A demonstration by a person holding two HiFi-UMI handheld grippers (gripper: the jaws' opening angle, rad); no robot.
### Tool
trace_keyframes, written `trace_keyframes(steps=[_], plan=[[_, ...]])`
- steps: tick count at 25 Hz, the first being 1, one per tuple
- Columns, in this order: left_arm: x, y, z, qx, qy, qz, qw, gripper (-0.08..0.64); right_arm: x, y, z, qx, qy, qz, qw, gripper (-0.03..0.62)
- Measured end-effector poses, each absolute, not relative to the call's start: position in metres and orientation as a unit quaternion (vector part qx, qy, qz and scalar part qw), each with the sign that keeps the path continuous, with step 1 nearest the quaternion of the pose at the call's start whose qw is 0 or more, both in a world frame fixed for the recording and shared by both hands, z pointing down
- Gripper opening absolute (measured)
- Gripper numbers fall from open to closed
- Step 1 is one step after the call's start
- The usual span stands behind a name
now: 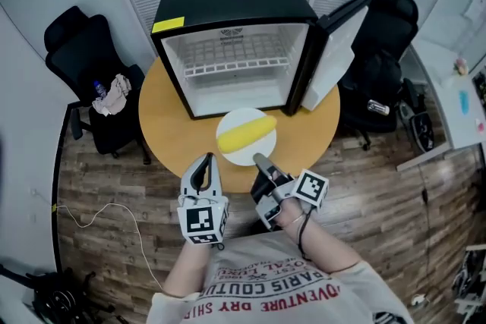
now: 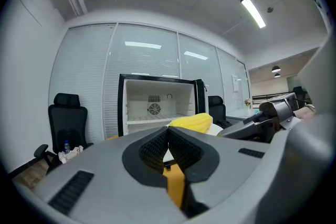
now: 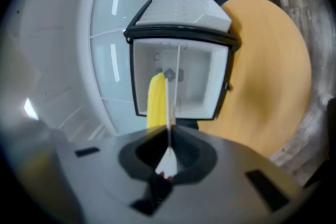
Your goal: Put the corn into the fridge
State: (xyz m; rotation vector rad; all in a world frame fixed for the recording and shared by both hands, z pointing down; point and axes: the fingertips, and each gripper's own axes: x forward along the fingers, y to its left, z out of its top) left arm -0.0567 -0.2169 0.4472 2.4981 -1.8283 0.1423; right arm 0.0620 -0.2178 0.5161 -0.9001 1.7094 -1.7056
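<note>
Corn [image 1: 247, 132]: laid lengthwise on a white plate [image 1: 241, 158], just in front of the fridge opening and outside the fridge [image 1: 228, 4].
Right gripper [image 1: 260, 160]: jaws pressed together on the near rim of the plate, which is seen edge-on between them in the right gripper view, with the corn on one side of it.
Left gripper [image 1: 206, 162]: jaws closed on each other with nothing between them, held just beside the plate's near-left edge.
Fridge edges: the door [image 1: 338, 49] is swung wide to the right, its outer edge reaching over the table's right rim. A wire shelf [image 1: 235, 64] splits the white interior into an upper and a lower space.
Table [image 1: 163, 125]: round and wooden. The plate sits near its front edge, and a bare strip is left on each side of the fridge.
Surroundings: black chairs are set at the left [image 1: 91, 64] and behind the door [image 1: 387, 49].
Writing: a yellow sticker [image 1: 168, 24] lies on the fridge's top left corner, its print too small to read. A logo above the opening cannot be read either. "PARIS" is made out upside down on the person's shirt [image 1: 285, 292].
</note>
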Motion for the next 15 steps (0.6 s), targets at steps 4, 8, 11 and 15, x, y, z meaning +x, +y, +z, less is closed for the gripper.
trace_keyframes(steps=[4, 8, 11, 15], plan=[[-0.042, -0.256, 0.446, 0.790, -0.611, 0.043, 0.023, 0.034, 0.078, -0.264, 0.511, -0.318, 0.649, -0.639, 0.265, 0.040], [-0.035, -0.286, 0.447, 0.778, -0.627, 0.038, 0.025, 0.034, 0.086, -0.298, 0.512, -0.309, 0.655, -0.644, 0.249, 0.040], [-0.033, -0.303, 0.454, 0.772, -0.633, 0.040, 0.033, 0.034, 0.090, -0.321, 0.514, -0.304, 0.653, -0.649, 0.245, 0.040], [-0.038, -0.325, 0.453, 0.771, -0.635, 0.041, 0.030, 0.034, 0.086, -0.345, 0.516, -0.302, 0.647, -0.655, 0.247, 0.041]])
